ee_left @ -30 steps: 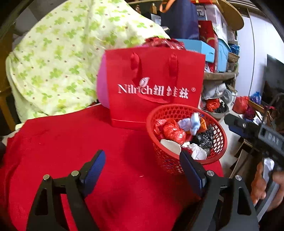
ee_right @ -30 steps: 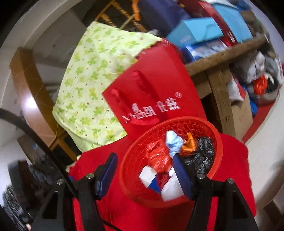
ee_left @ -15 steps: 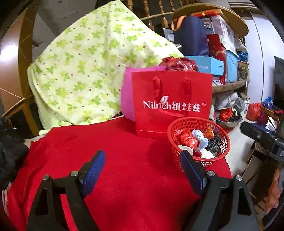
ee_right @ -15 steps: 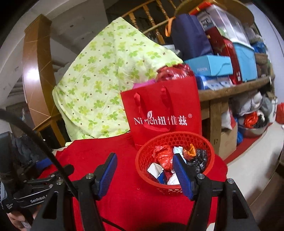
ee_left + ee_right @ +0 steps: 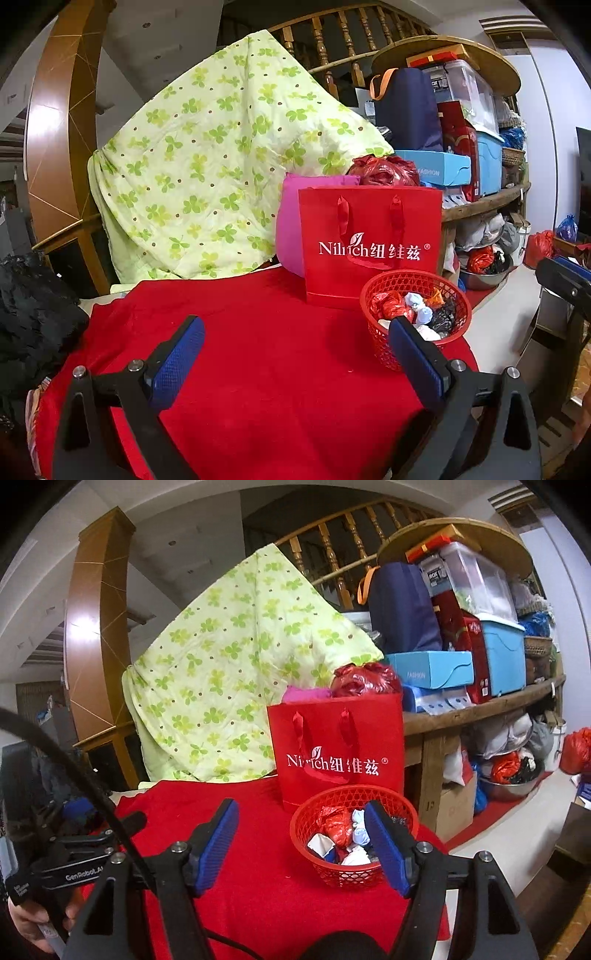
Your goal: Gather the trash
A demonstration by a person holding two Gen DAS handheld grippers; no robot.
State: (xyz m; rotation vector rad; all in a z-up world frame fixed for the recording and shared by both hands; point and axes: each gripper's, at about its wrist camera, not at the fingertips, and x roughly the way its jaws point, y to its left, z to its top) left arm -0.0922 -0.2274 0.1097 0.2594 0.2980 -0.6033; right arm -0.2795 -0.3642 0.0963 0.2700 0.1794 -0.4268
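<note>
A red plastic basket (image 5: pixel 458 295) stands on the red tablecloth (image 5: pixel 258 369) at the right, holding crumpled trash: red, white, pale blue, orange and black scraps (image 5: pixel 417 302). It also shows in the right wrist view (image 5: pixel 314 812), trash (image 5: pixel 340 827) inside. My left gripper (image 5: pixel 295 354) is open and empty, held back from the table, left of the basket. My right gripper (image 5: pixel 301 838) is open and empty, pulled back; its right finger overlaps the basket in view.
A red paper bag (image 5: pixel 369 243) with white lettering stands just behind the basket, a pink item (image 5: pixel 290 229) beside it. A green-patterned quilt (image 5: pixel 221 166) hangs behind. Cluttered shelves (image 5: pixel 480 206) stand at the right. The table edge drops to the floor right of the basket.
Both grippers have drawn back and up from the basket, which now looks smaller and farther. The right gripper levelled out. Both stayed open and empty.
</note>
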